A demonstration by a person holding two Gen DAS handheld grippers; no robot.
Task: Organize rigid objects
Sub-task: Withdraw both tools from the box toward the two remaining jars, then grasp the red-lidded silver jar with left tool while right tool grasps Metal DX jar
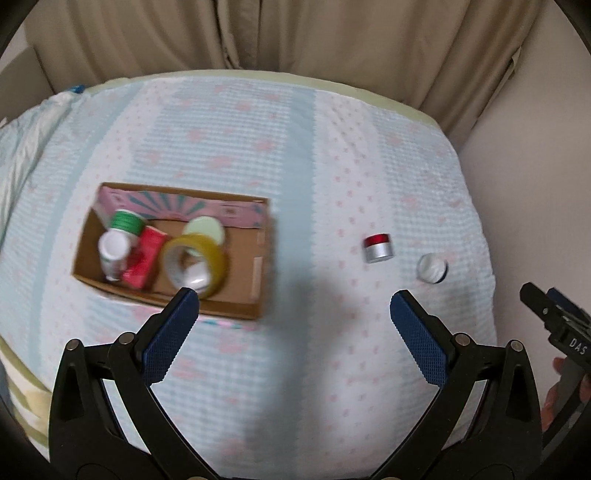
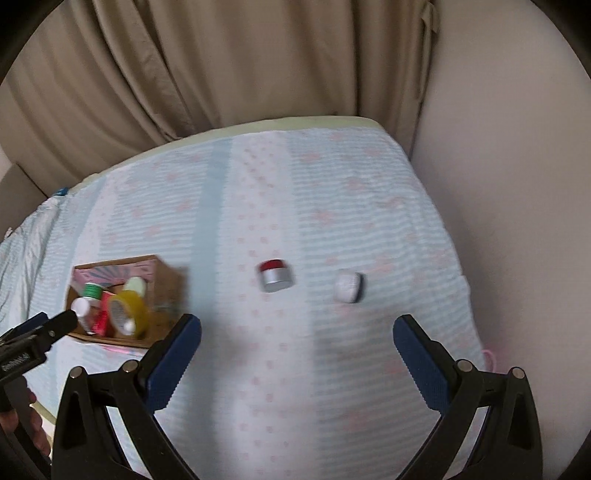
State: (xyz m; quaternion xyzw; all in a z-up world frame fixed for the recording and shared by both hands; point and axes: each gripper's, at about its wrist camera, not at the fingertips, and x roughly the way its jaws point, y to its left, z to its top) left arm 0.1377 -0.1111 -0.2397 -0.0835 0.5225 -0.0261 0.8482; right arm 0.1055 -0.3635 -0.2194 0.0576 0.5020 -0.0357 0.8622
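Observation:
A cardboard box (image 1: 236, 266) (image 2: 168, 288) sits on the bed and holds a yellow tape roll (image 1: 195, 266), a red carton (image 1: 146, 256), a white bottle (image 1: 112, 254), a green-capped item (image 1: 127, 221) and a pale green lid (image 1: 205, 229). A red-and-silver jar (image 1: 377, 248) (image 2: 276, 277) and a small white jar (image 1: 430, 267) (image 2: 348, 286) lie on the sheet to the box's right. My left gripper (image 1: 293, 306) is open and empty, above the sheet near the box's front right corner. My right gripper (image 2: 297, 332) is open and empty, short of the two jars.
The bed is covered by a pale blue and white sheet with pink dots (image 1: 295, 155). Beige curtains (image 1: 258, 33) hang behind it. A wall (image 2: 517, 184) runs along the right side. The right gripper's side shows at the left wrist view's right edge (image 1: 554, 317).

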